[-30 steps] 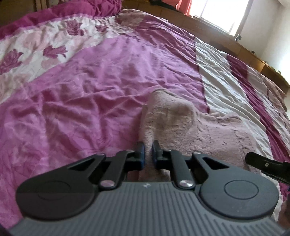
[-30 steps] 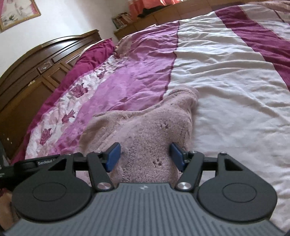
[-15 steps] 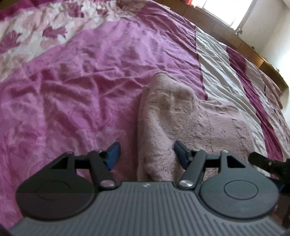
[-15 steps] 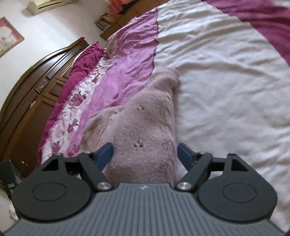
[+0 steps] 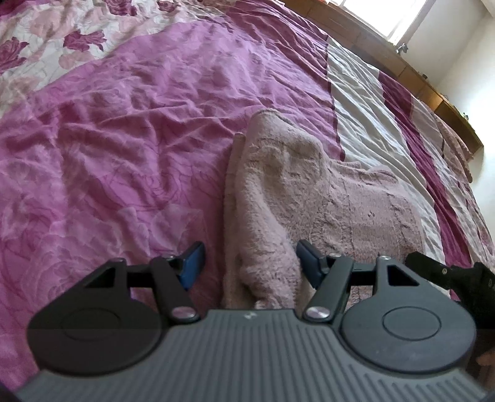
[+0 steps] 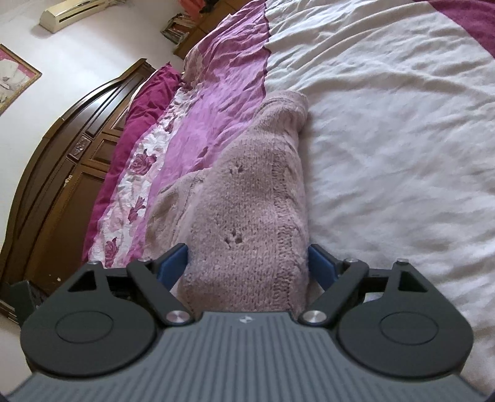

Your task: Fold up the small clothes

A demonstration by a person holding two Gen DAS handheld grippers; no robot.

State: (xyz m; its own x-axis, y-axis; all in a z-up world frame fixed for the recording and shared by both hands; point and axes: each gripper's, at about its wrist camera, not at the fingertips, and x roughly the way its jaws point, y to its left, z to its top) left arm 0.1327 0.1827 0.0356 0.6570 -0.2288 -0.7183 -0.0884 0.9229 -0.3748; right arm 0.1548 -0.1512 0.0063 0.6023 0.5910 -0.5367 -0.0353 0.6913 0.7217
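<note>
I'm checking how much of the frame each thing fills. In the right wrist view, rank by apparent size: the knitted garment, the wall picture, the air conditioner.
1. knitted garment, by far, though it lies nearest the camera.
2. and 3. wall picture and air conditioner: both small, distant and cut off by the frame edge, so unranked.

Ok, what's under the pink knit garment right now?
The pink knit garment lies on the bedspread, across its purple and white stripes. Whatever sits between its folded layers is covered.

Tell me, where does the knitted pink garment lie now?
The knitted pink garment lies on the bed cover, across its purple-white seam, in both wrist views.
</note>
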